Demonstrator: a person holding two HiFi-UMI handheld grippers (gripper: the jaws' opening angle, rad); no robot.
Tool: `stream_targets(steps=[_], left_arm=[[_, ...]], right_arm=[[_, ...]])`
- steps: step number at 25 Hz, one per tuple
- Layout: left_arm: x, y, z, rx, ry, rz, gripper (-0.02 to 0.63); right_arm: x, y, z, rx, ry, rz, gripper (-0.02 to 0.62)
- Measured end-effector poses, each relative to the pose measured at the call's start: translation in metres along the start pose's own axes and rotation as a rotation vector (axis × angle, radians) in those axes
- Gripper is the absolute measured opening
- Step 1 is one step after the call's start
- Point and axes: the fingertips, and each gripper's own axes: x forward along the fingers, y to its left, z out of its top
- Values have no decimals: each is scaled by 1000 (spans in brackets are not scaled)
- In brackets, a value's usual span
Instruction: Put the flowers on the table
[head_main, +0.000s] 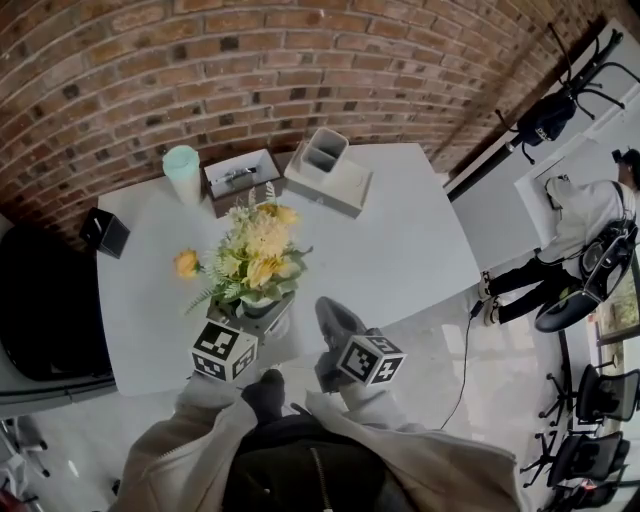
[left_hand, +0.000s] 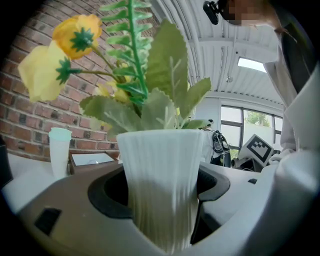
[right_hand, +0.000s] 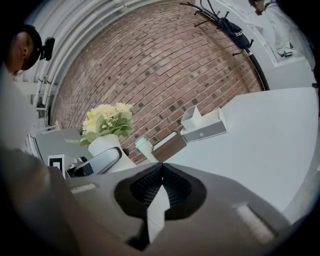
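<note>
A bunch of yellow flowers (head_main: 258, 252) with green leaves stands in a white ribbed vase (head_main: 256, 308). My left gripper (head_main: 252, 322) is shut on the vase, holding it upright over the near edge of the white table (head_main: 405, 250); I cannot tell whether it touches the top. In the left gripper view the vase (left_hand: 160, 155) fills the gap of the left gripper (left_hand: 162, 195), with the flowers (left_hand: 75, 50) above. My right gripper (head_main: 335, 322) stays beside the vase, a little to its right. Its jaws are shut on nothing in the right gripper view (right_hand: 160, 186), where the vase (right_hand: 102, 145) shows at left.
At the table's back stand a mint cup (head_main: 182, 172), an open brown box (head_main: 240, 178) and a white organizer (head_main: 328, 170). A small black box (head_main: 105, 232) sits at the left edge. A black seat (head_main: 40, 300) is left of the table, and a person (head_main: 585, 235) stands far right.
</note>
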Motion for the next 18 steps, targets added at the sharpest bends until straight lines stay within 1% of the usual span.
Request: stream_targets(steps=[5,11,15,18], left_arm=[[24,26,12,25,-17,16,347],[50,53,21,30,-55,27,347],[64,59,24,41,-49,32,347],[70,64,28,52,-44,45,347]], right_arm=[[26,-3,19,-24,6,16,0],[51,-13,36,-43,-16,19,0],[58,-15,51,-58,-40,18,0],[64,-11,63,-77,-45,35,0]])
